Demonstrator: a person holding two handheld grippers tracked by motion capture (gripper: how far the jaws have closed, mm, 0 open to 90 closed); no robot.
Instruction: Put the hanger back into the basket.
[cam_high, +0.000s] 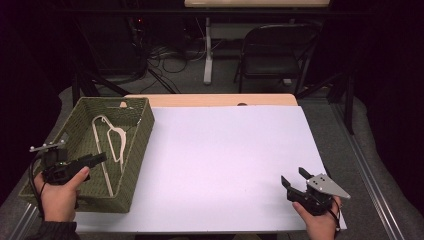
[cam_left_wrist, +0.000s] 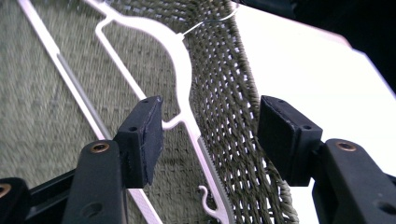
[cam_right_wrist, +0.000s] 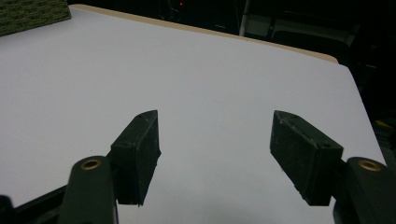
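Note:
A green woven basket stands at the table's left side, and a white clothes hanger lies inside it. My left gripper hovers over the basket's near half. Its jaws are open, and in the left gripper view they straddle the hanger and the basket's wall without touching either. My right gripper is held low over the white sheet at the front right. It is open too, with nothing between its fingers.
A white sheet covers most of the wooden table. Beyond the far edge stand a black folding chair, a white desk leg and cables on the floor. A basket corner appears in the right gripper view.

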